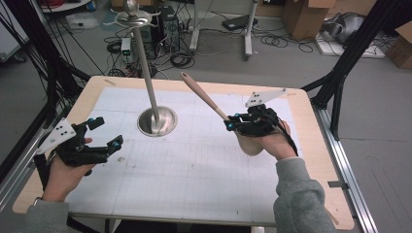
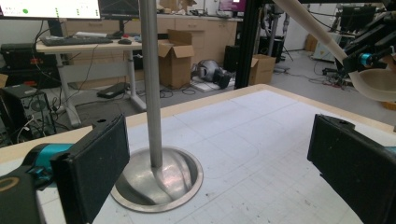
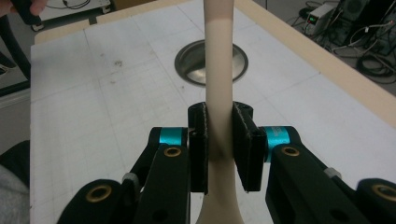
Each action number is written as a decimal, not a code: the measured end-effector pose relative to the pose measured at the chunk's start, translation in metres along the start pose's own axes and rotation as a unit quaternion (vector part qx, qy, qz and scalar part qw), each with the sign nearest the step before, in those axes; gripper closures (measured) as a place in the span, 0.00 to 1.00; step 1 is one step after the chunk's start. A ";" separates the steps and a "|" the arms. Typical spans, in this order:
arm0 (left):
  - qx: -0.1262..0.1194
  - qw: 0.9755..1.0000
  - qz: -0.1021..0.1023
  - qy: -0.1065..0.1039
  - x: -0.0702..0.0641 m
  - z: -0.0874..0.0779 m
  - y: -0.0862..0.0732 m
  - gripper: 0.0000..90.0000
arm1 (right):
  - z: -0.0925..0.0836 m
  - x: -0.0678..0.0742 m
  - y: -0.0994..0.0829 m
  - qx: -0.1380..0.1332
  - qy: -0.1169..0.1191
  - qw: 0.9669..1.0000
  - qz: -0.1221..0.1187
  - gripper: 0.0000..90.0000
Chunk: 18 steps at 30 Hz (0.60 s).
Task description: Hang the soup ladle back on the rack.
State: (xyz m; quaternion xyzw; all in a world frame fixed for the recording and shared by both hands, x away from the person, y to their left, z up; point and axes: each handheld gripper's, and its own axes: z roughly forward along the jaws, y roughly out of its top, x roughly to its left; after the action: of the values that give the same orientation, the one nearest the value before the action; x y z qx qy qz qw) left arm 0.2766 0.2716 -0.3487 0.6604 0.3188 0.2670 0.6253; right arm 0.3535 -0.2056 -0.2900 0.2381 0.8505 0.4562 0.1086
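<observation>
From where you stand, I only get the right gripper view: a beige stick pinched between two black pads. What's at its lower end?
Observer: A wide spoon bowl; it's a beige spoon, under the right hand-held gripper.
Operator: That silver dish on the table?
Observer: It's the round base of a tall metal stand with hooks on top.
Operator: And the other hand?
Observer: The left hand-held gripper is open and empty, near the table's left edge.
</observation>
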 end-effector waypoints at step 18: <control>-0.004 1.000 -0.002 -0.002 0.000 -0.001 0.000 0.07 | 0.011 0.005 0.052 -0.051 0.000 0.999 -0.009 0.86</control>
State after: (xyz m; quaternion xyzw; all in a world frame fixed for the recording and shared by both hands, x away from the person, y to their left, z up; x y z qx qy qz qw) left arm 0.2756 0.2718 -0.3485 0.6577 0.3177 0.2655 0.6293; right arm 0.3696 -0.1709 -0.2528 0.2245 0.8281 0.4984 0.1244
